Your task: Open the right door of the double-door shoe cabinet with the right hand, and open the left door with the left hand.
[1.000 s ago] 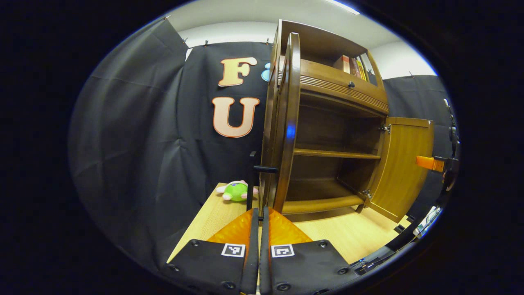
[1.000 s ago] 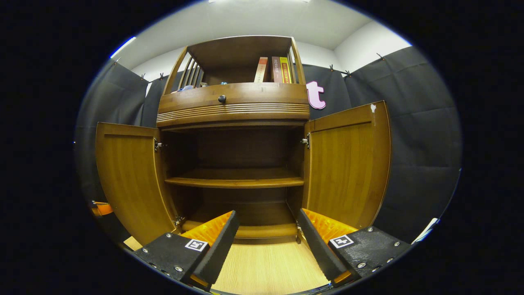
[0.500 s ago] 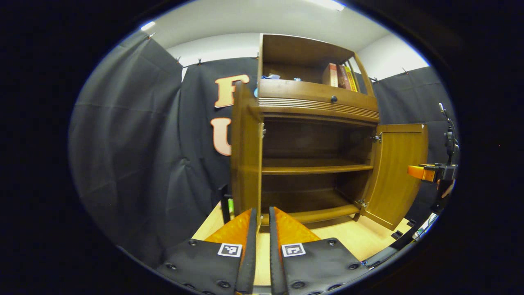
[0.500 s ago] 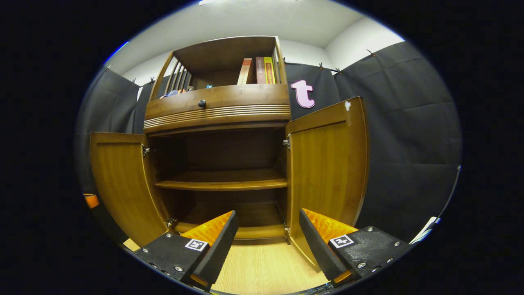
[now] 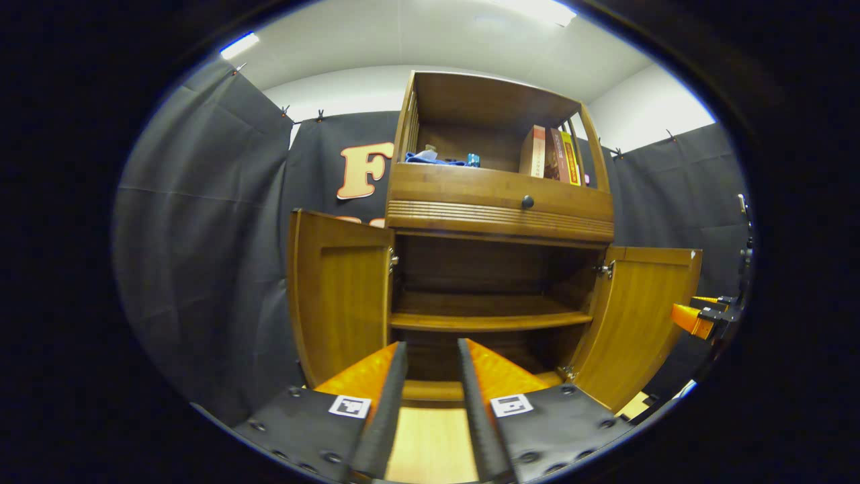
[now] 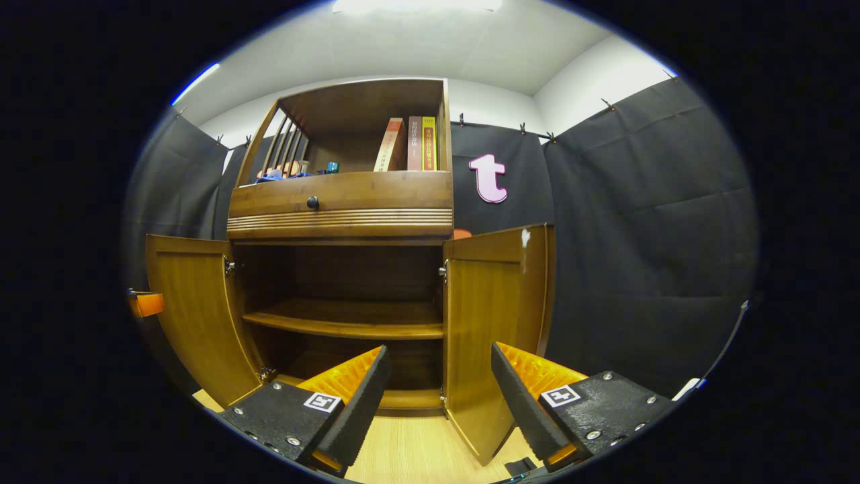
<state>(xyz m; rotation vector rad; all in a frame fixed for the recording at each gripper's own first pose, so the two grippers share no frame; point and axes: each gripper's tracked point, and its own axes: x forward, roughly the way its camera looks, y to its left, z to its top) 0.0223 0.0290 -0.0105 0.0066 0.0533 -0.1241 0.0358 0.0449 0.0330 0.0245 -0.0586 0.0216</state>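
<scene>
Fingers (image 5: 386, 396): your left pair narrow, right pair (image 6: 359, 386) wide, both empty. Right door (image 6: 494, 329), frame centre, sits close; careless swing could knock it.

Upright books (image 6: 411, 143) and small blue items (image 5: 437, 158) on the top shelf, above a knobbed drawer (image 6: 340, 202).

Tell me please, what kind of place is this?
Probably a recording booth rather than a home: black cloth walls clipped up around a wooden shoe cabinet with both doors open, on a light wooden floor.
</scene>
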